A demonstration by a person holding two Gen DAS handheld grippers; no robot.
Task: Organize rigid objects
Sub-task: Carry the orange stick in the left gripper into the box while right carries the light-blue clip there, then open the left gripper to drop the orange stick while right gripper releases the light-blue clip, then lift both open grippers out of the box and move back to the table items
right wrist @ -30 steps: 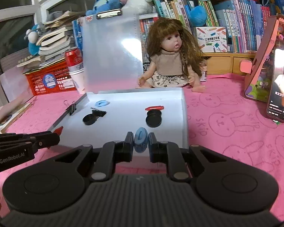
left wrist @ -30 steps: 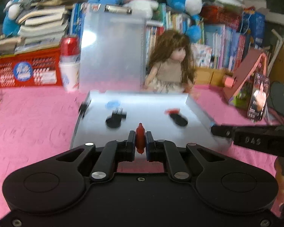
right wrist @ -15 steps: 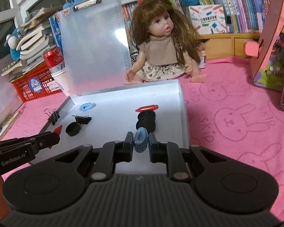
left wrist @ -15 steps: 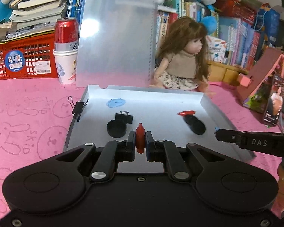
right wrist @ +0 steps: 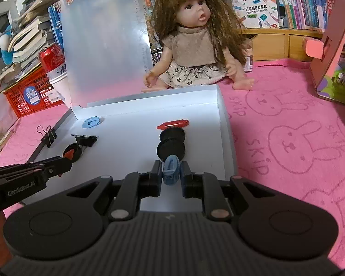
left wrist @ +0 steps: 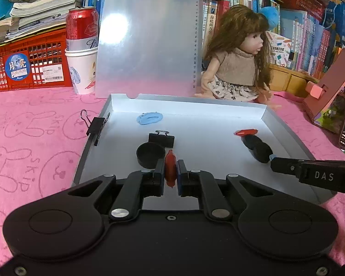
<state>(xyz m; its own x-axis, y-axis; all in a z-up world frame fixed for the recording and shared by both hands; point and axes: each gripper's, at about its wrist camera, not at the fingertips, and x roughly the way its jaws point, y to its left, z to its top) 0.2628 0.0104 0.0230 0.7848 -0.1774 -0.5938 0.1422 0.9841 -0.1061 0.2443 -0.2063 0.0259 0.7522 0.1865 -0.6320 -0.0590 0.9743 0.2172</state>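
The left gripper (left wrist: 171, 172) sits low at the centre of its own view, jaws nearly closed with a narrow gap. It also enters the right wrist view from the left edge (right wrist: 64, 161). The right gripper (right wrist: 171, 171) sits low and central likewise, jaws close together, and reaches in from the right edge of the left view (left wrist: 273, 159).

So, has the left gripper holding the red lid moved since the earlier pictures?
Yes. The left gripper came forward over the white tray; the black cup now sits at its fingertips.
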